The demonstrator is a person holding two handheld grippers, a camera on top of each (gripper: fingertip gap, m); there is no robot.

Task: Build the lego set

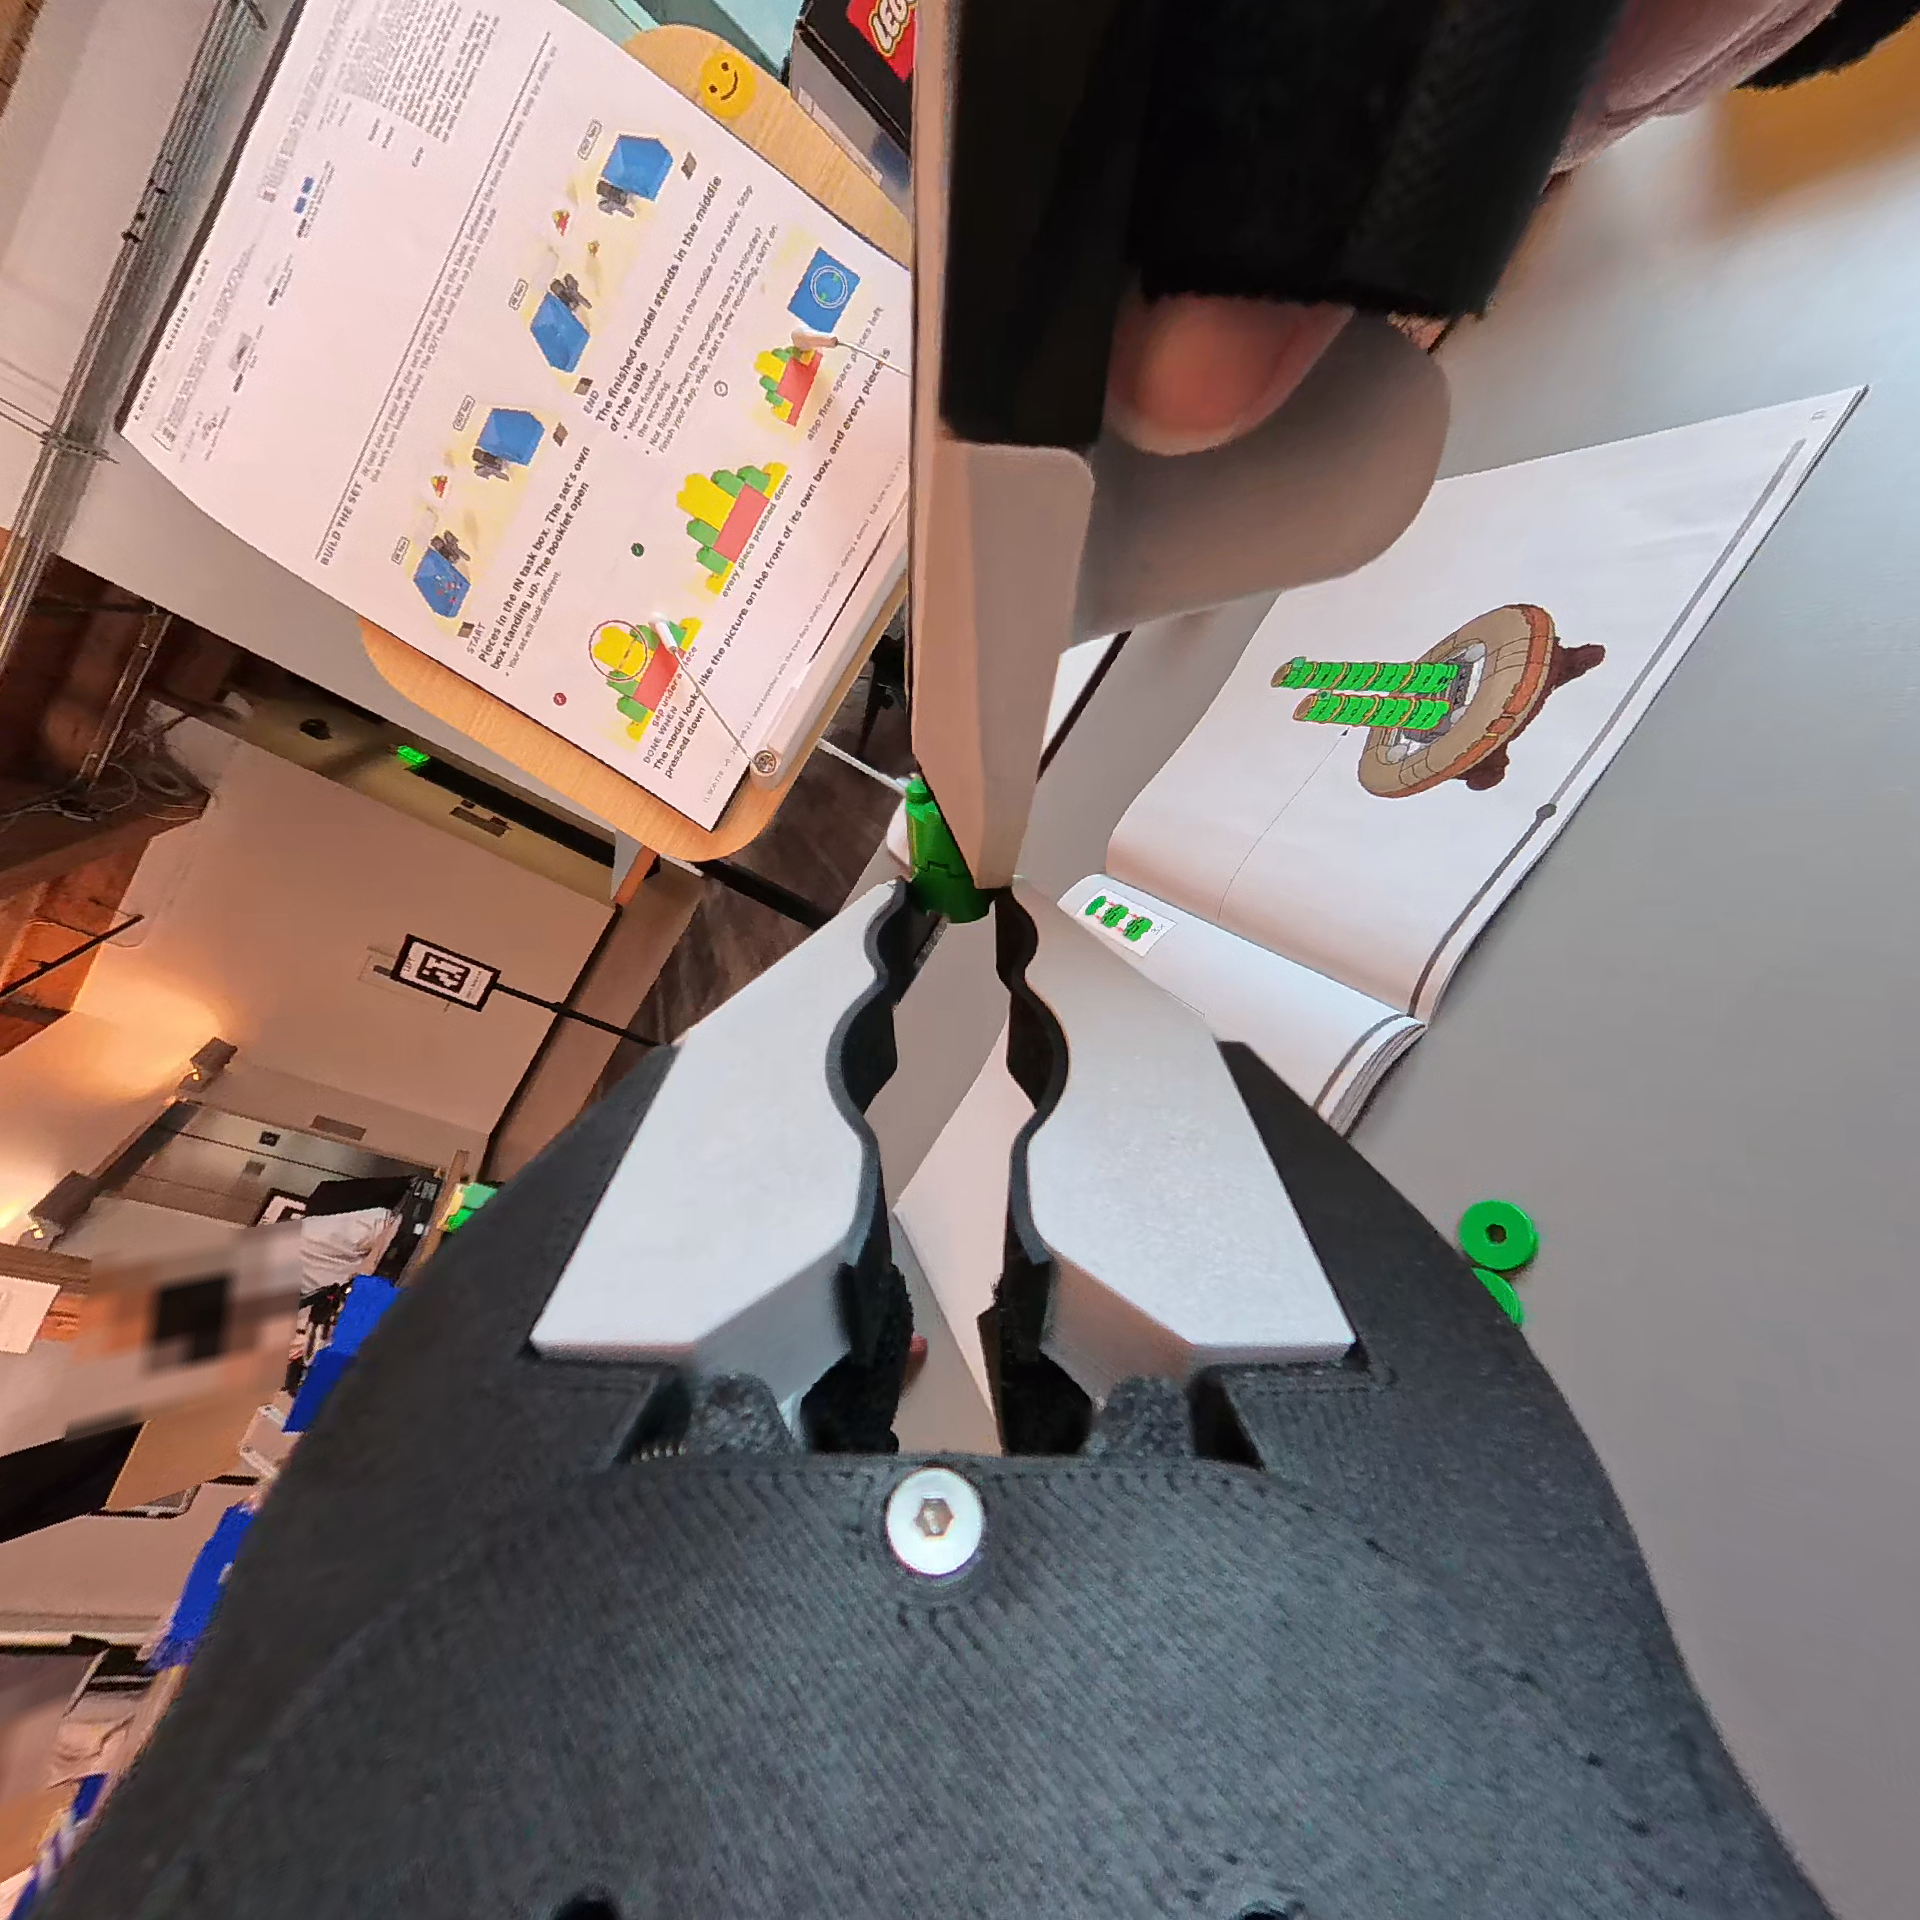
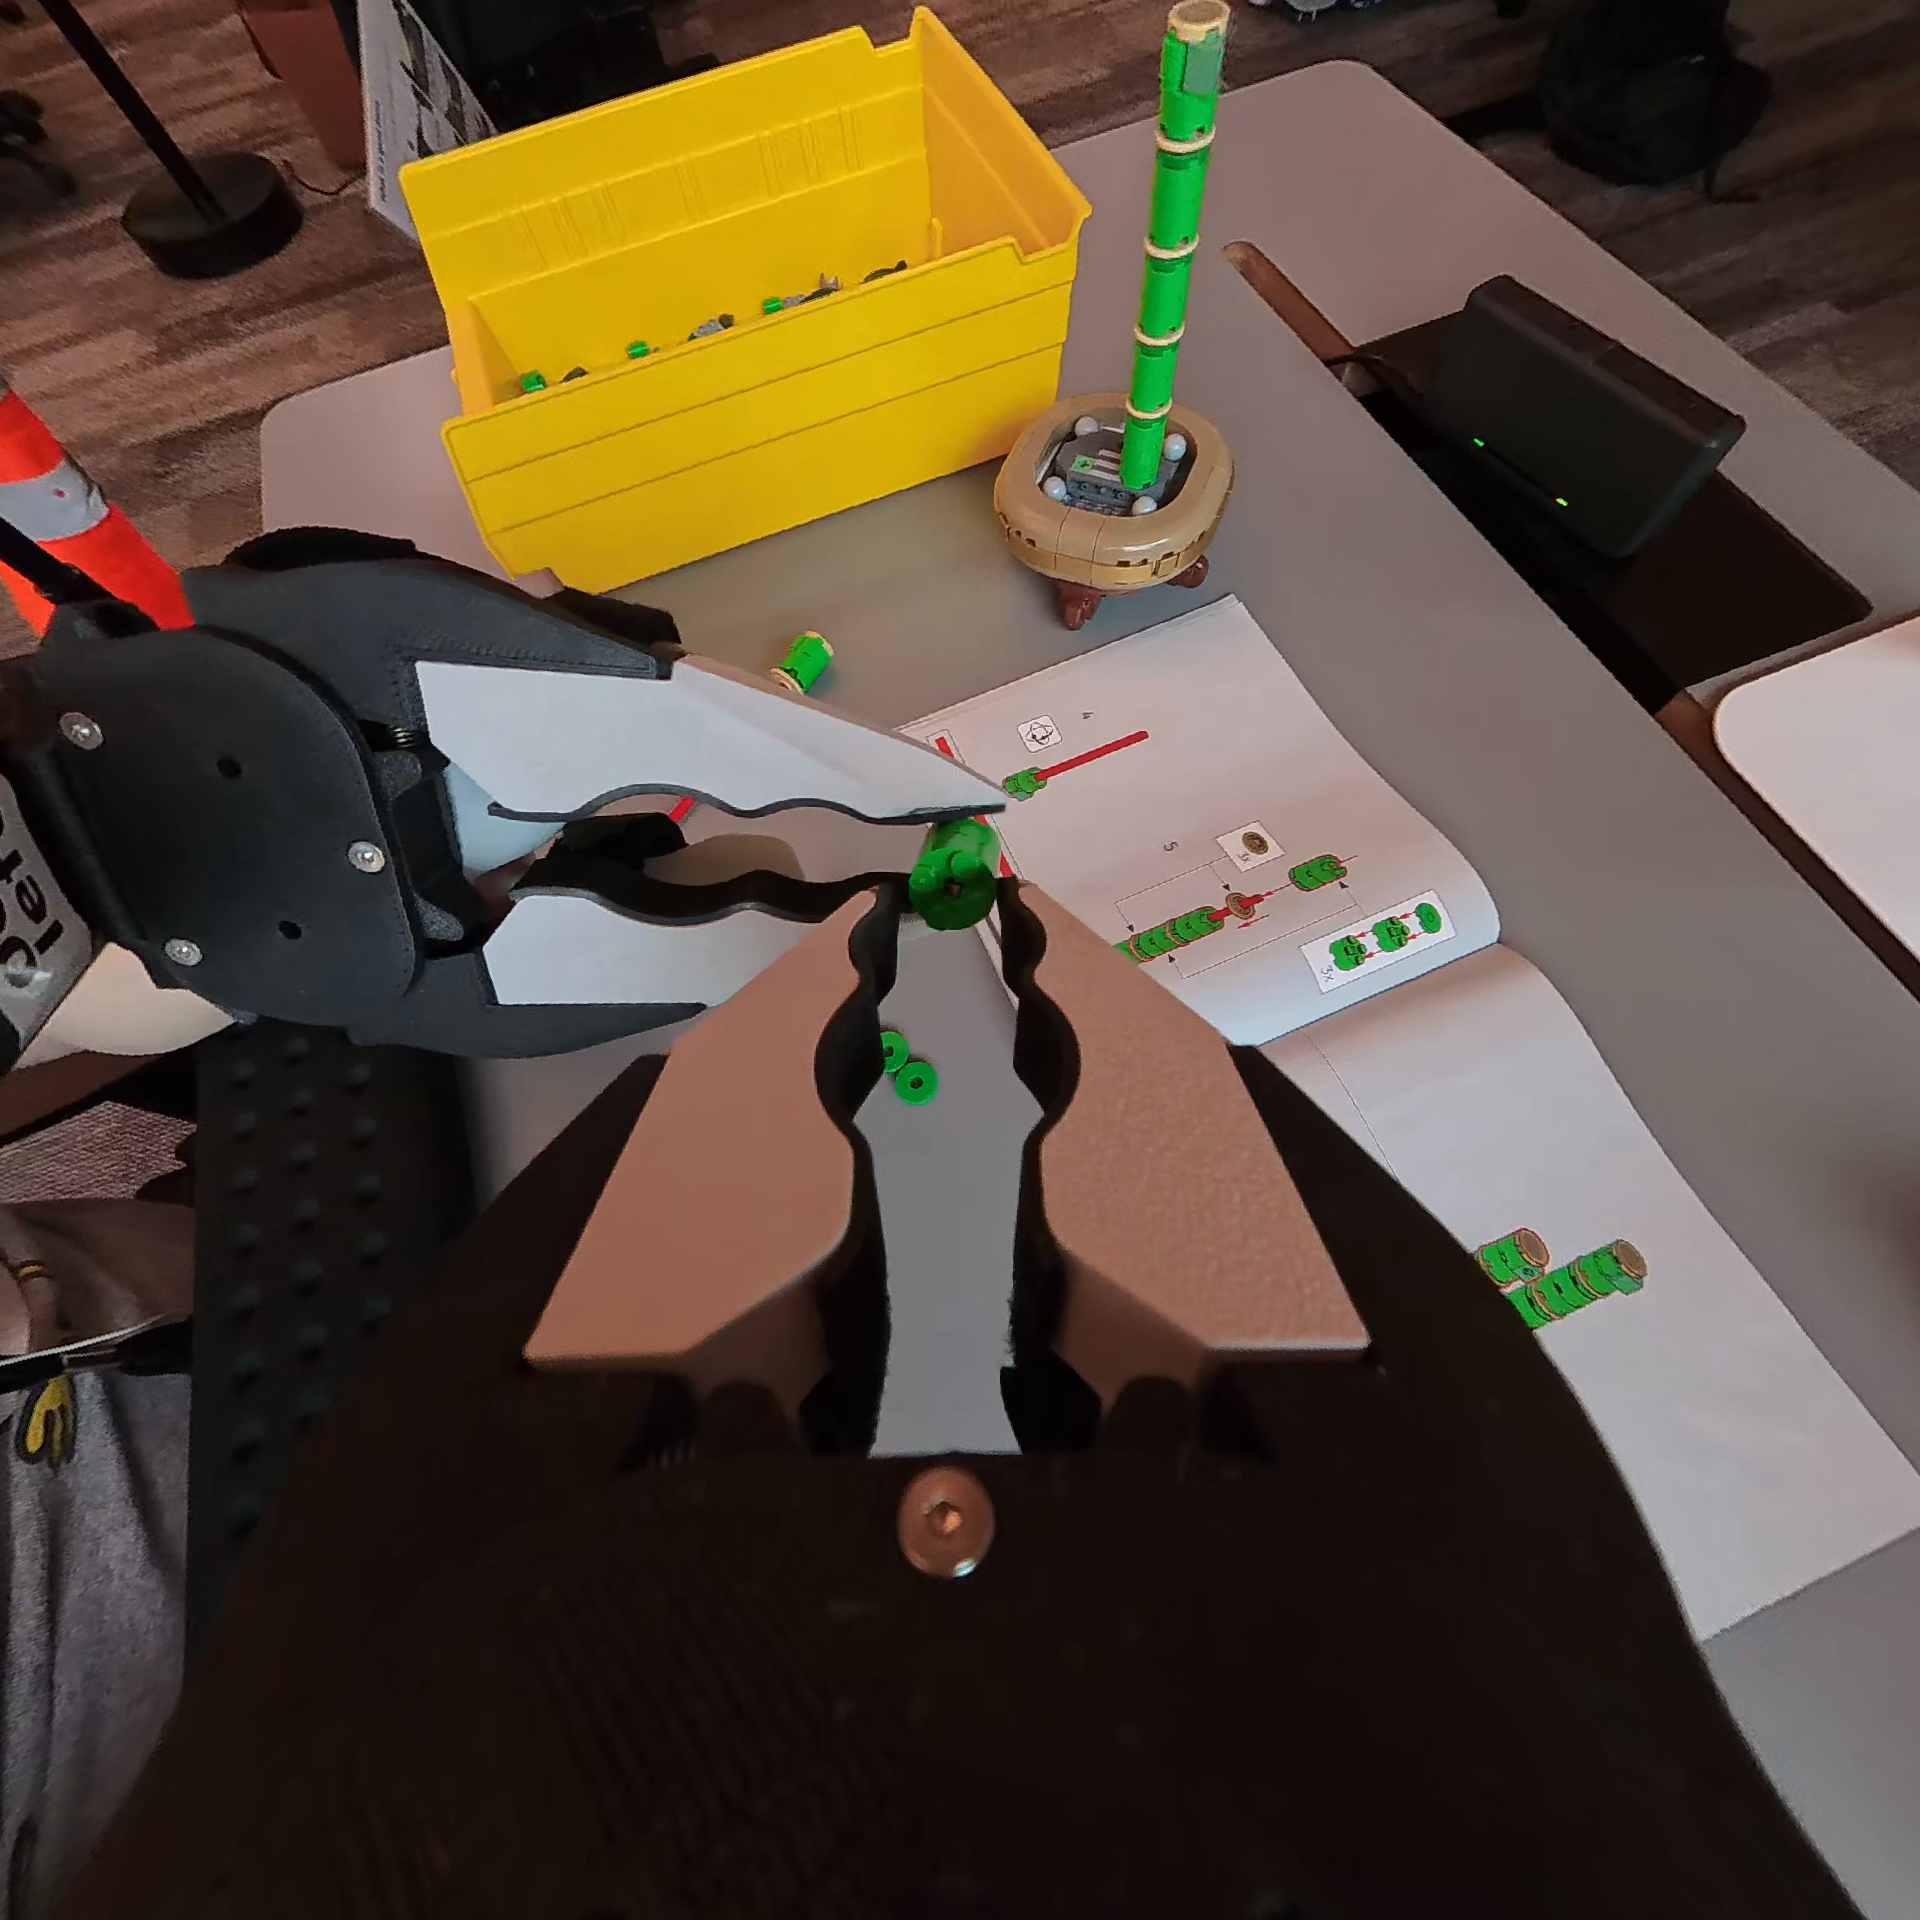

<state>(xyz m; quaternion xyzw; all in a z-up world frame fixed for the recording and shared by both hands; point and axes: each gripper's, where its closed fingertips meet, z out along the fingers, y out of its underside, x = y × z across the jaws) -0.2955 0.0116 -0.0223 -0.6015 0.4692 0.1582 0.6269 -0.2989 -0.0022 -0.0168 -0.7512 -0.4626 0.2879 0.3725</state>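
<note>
Only from the right wrist: yellow bin [image 2: 748, 343]; both fingers pinching green piece [image 2: 948, 883].

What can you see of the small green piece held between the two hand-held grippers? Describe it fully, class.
The green piece is a short, glossy plastic cylinder, apparently stacked round sections, with a small dark hole in its facing end. It is held in the air above the open instruction booklet, tilted. The right hand-held gripper pinches it at the fingertips, and the left hand-held gripper closes on it from the side. A red rod seems to run behind it.
</note>
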